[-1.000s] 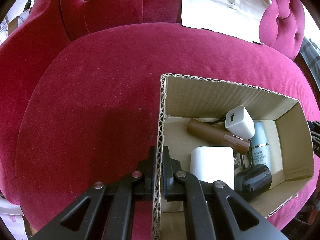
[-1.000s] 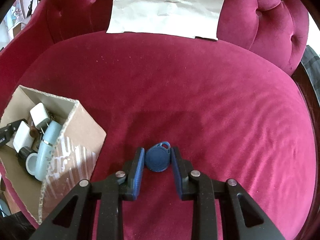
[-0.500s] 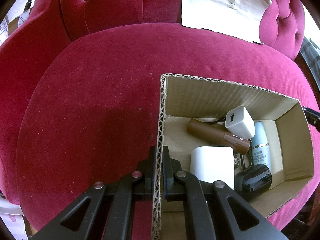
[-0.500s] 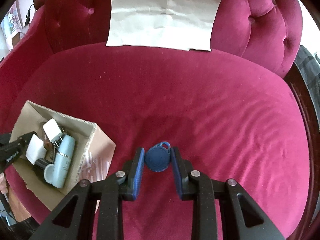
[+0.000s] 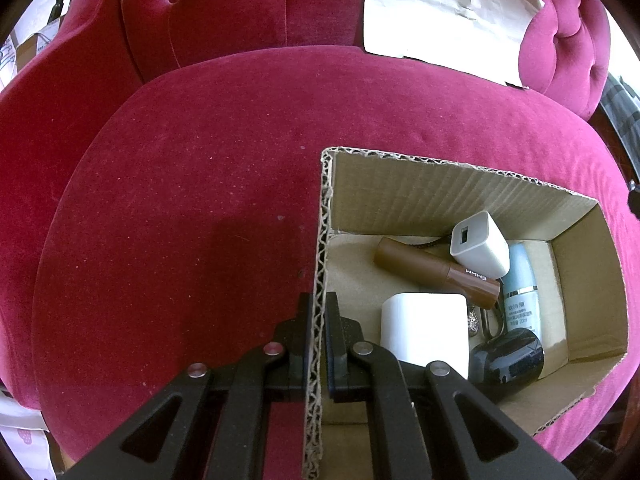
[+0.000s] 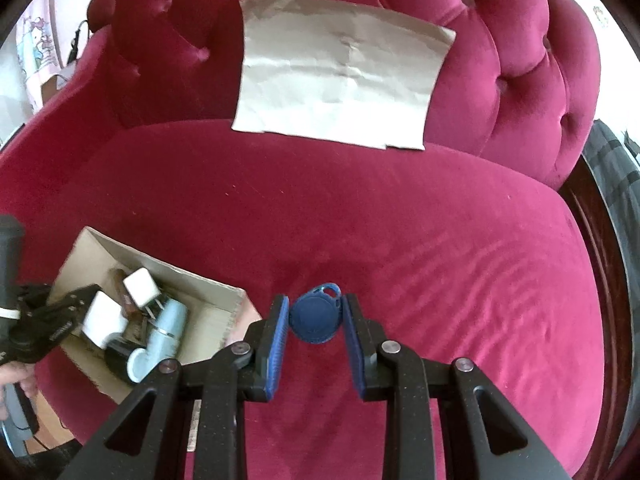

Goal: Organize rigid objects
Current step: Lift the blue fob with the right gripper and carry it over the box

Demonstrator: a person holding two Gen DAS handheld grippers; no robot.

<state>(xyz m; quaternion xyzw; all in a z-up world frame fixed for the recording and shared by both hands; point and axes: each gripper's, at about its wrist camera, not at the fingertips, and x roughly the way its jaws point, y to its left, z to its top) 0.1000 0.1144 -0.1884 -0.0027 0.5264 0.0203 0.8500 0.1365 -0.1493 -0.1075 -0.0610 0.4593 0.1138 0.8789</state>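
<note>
Left wrist view: left gripper (image 5: 318, 328) is pointing steeply down, jaws pinched tight on the near wall of the cardboard box (image 5: 440, 196), one finger outside, one inside. Box is sitting on the red velvet sofa seat (image 5: 180, 220), extending ahead and to the right of the gripper. Inside it, right of the fingers: a white cube (image 5: 425, 330) closest, a black round thing (image 5: 508, 364) just beyond it, a brown tube (image 5: 436, 272) ahead, a white USB charger (image 5: 480, 245) resting on the tube, a pale blue bottle (image 5: 522, 292) furthest right. Crumpled paper sheet (image 5: 448, 12) is leaning on the sofa back, far ahead.

Right wrist view: right gripper (image 6: 316, 322) is angling down over the seat, jaws narrow and gripping a blue key fob (image 6: 316, 320) between the blue pads (image 6: 279, 336), fob loop pointing away, clear of the cushion. Box is sitting to the lower left of this gripper, apart from it; the left gripper is showing at its far-left edge.
</note>
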